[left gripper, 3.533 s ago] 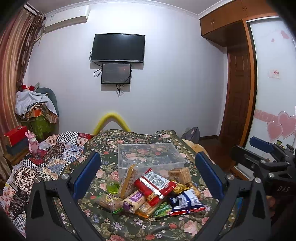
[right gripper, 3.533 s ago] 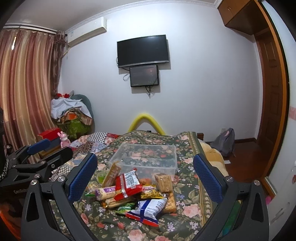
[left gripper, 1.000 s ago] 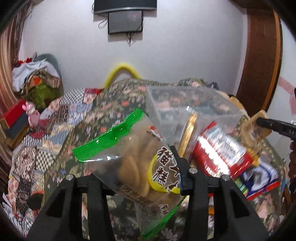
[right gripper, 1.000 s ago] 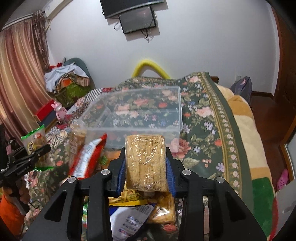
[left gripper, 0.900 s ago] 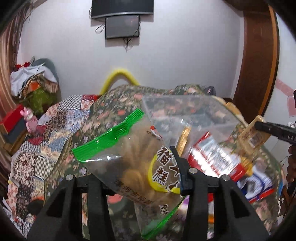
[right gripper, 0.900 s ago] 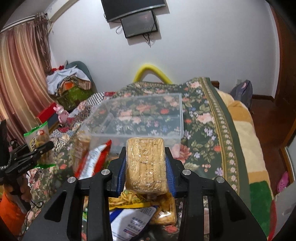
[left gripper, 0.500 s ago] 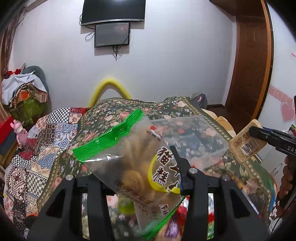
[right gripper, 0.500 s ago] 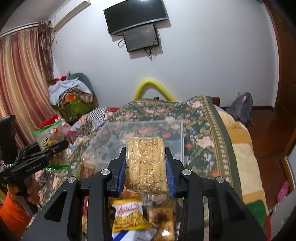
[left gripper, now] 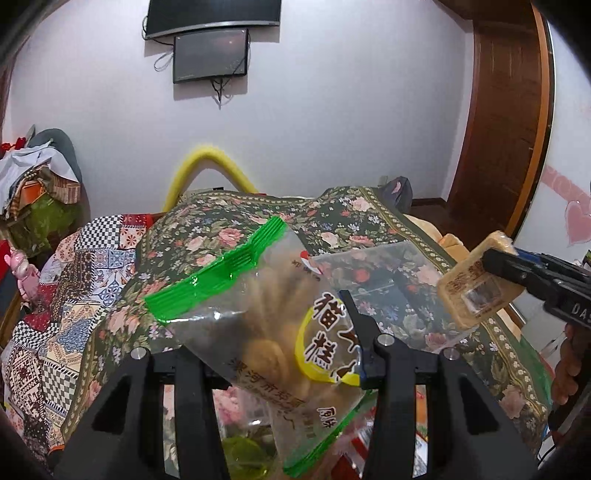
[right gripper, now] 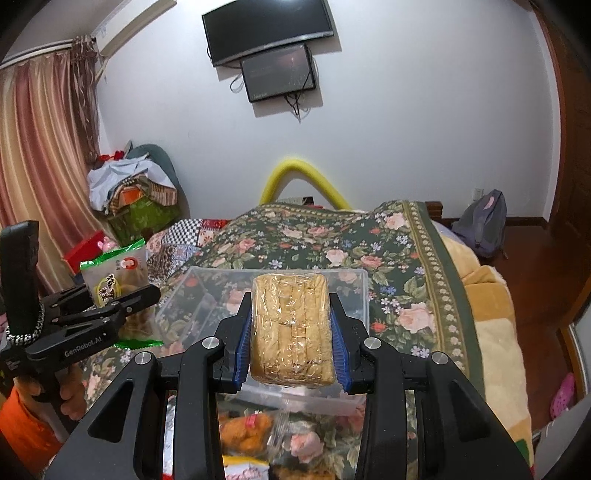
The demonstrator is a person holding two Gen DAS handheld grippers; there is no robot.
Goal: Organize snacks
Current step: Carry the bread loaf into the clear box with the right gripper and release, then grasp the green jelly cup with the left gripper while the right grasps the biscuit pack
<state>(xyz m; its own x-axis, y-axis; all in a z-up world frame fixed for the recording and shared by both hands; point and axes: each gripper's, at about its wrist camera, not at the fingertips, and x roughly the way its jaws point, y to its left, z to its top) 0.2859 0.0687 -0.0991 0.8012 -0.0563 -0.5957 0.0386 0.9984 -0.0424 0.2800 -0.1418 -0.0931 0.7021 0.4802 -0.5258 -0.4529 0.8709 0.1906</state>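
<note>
Right wrist view, floral bedspread, wall TV, jaws clamped on cracker pack, left's on green-edged bag.

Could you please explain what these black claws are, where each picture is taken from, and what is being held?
No robot here: a person holds a two-finger tool in each hand, with a fisheye camera looking along its fingers. The left hand-held gripper is shut on a clear green-edged bag of round cakes. The right hand-held gripper is shut on a plastic-wrapped tan biscuit block. Each camera also catches the other tool at its edge. Below them, a clear plastic storage box sits on a dark floral bedspread, seemingly empty, with more snack packets lying in front of it. Both snacks are probably headed for that box.
</note>
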